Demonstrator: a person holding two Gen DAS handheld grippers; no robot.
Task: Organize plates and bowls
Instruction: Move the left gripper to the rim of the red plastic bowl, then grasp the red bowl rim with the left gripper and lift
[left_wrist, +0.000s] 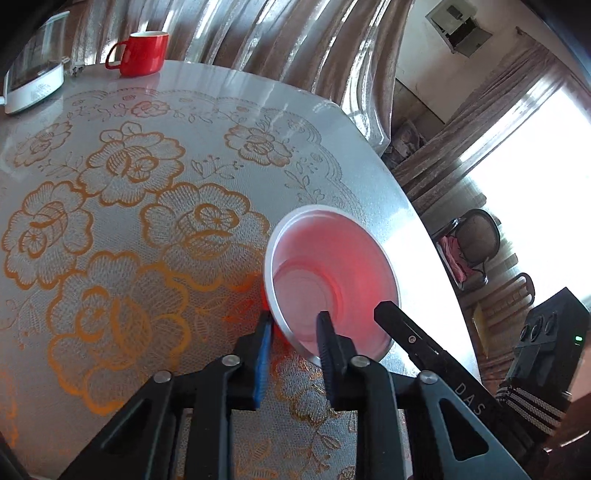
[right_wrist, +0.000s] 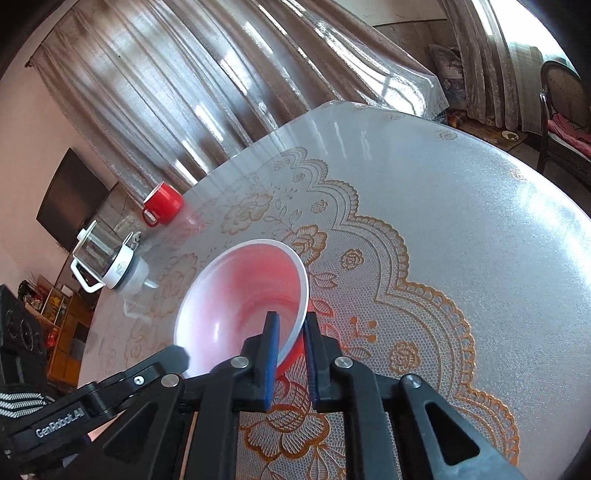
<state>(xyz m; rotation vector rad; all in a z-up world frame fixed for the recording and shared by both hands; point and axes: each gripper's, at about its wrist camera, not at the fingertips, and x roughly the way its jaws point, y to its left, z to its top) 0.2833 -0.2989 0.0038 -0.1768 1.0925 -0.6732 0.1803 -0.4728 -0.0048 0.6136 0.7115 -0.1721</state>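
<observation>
On the near part of the lace-covered worktop (right_wrist: 461, 206) sits one red bowl (left_wrist: 332, 273) with a white inside. Two grippers hold it: the left gripper (left_wrist: 293, 321) clamped on its left rim, the right gripper (right_wrist: 291, 323) clamped on its right rim, likely to lift it level. Far off stand one red mug (left_wrist: 142, 51) and one glass kettle (right_wrist: 107, 262).

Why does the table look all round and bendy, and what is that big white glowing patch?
Left wrist view: the fisheye lens curves the table, and the window is blown out white, with glare beside the bowl. Right wrist view: same bending, corners dark, daylight shining off the tablecloth.
</observation>
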